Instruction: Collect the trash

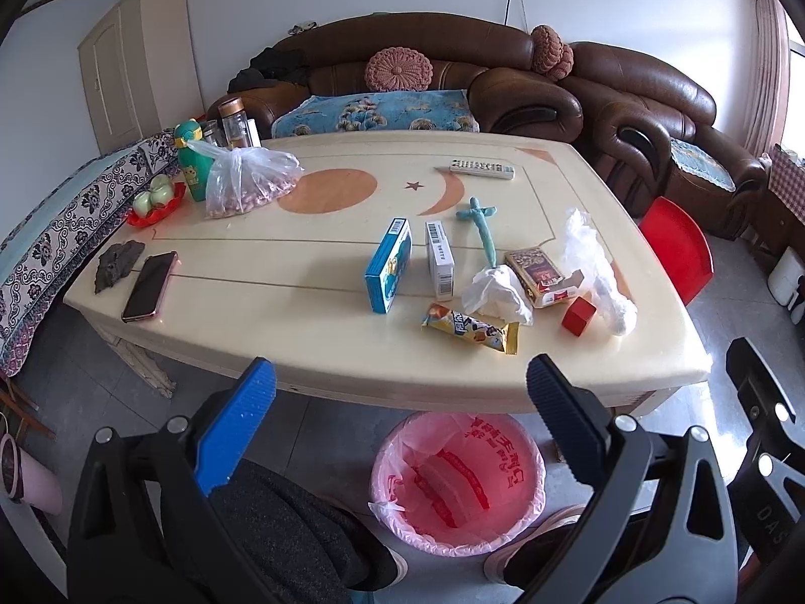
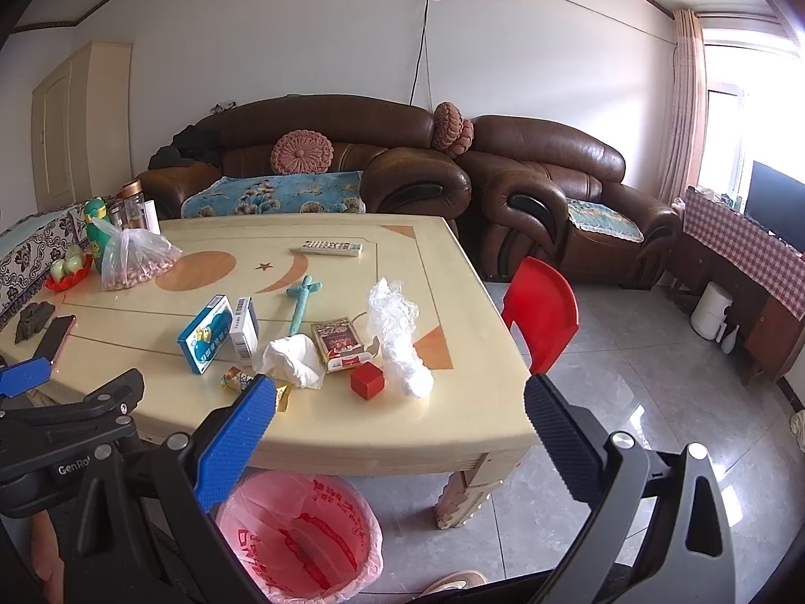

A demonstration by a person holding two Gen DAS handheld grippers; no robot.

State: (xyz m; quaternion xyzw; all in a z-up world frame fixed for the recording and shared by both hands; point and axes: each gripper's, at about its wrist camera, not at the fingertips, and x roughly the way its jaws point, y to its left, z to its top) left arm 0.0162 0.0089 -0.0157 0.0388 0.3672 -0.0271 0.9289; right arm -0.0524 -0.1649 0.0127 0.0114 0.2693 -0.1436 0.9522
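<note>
On the cream table [image 1: 282, 302] lie a crumpled white tissue [image 1: 495, 292], a yellow snack wrapper [image 1: 470, 327], a crumpled clear plastic film [image 1: 596, 272] and an opened cigarette pack [image 1: 541, 274]. A pink-lined trash bin [image 1: 455, 483] stands on the floor under the near table edge; it also shows in the right wrist view [image 2: 297, 538]. My left gripper [image 1: 400, 377] is open and empty, held before the table edge above the bin. My right gripper [image 2: 400, 392] is open and empty, near the table's front corner, its blue finger [image 2: 236, 433] hiding part of the wrapper [image 2: 236, 381].
A blue box [image 1: 388, 264], a white box [image 1: 439, 259], a red cube [image 1: 578, 315], a teal toy sword [image 1: 480, 226], a remote [image 1: 482, 169], a phone [image 1: 149, 286], a bag of nuts [image 1: 246, 181] and bottles [image 1: 234, 123] are on the table. A red chair [image 2: 543, 322] stands at its right.
</note>
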